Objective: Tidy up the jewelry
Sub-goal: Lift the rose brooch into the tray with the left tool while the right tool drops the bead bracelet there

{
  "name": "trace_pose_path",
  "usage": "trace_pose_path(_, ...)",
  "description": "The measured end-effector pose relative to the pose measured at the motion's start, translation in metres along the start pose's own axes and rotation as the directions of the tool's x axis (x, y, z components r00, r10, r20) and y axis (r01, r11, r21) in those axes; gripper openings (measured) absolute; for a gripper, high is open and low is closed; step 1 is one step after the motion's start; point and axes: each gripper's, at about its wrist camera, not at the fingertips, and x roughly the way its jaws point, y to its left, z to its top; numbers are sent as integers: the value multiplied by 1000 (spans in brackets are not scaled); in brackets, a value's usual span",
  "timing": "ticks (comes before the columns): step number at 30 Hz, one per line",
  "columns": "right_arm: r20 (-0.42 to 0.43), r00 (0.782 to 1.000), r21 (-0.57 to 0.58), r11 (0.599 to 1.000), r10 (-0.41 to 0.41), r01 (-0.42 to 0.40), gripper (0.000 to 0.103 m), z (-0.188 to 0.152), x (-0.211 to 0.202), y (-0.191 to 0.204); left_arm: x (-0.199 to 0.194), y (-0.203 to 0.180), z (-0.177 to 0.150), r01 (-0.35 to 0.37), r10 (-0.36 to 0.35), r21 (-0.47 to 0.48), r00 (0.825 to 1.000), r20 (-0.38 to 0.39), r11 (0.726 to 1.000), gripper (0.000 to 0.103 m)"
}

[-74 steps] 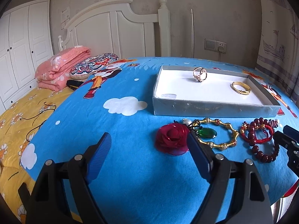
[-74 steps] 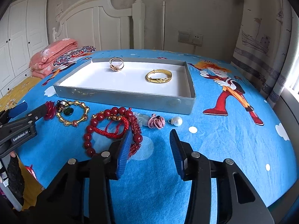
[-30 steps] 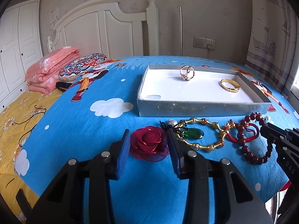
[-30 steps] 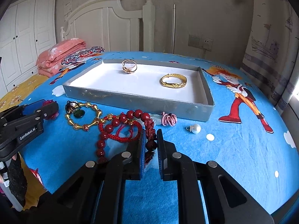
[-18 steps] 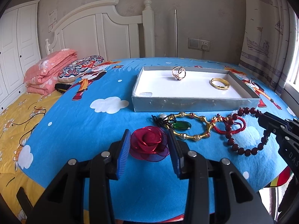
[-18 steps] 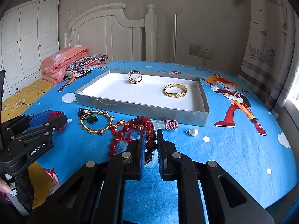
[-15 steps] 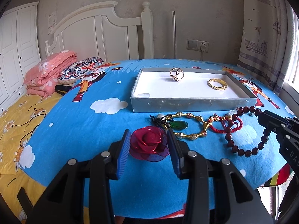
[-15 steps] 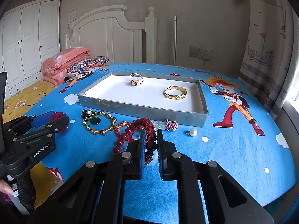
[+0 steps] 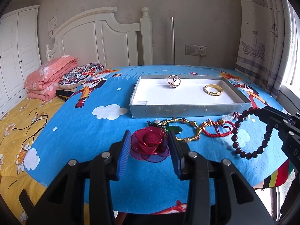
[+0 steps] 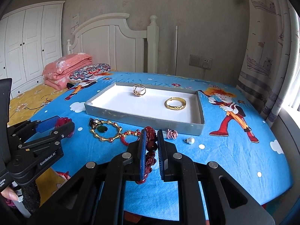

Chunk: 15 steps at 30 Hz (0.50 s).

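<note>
Jaws of the left gripper point(image 9: 150, 148) clamped on the red fabric rose point(image 9: 150, 144), lifted clear of the blue sheet point(image 9: 90, 129) in front of the grey tray point(image 9: 189, 109). Jaws of the right gripper point(image 10: 151, 148) nearly closed on the dark red bead bracelet point(image 10: 151, 136), most of its loop hidden behind the pads. Hanging in an open loop near the tray's right front corner in the left view. Both pieces higher above the sheet than a second ago, grips unchanged.

You face a white headboard point(image 9: 97, 37) against a beige wall point(image 9: 187, 9). White wardrobe doors point(image 10: 31, 43) stand left; daylight enters past a curtain point(image 9: 262, 37) on your right.
</note>
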Motion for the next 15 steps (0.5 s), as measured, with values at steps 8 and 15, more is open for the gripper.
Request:
trace_pose_path(8, 7, 1000, 25, 1000, -5, 5, 13, 4, 3, -4, -9, -3, 7, 7, -6, -7, 1000, 18, 1000, 39)
trace_pose_path(15, 52, 998, 39, 999, -25, 23, 13, 37, 19, -14, 2, -9, 44, 33, -32, -10, 999, 39, 999, 39)
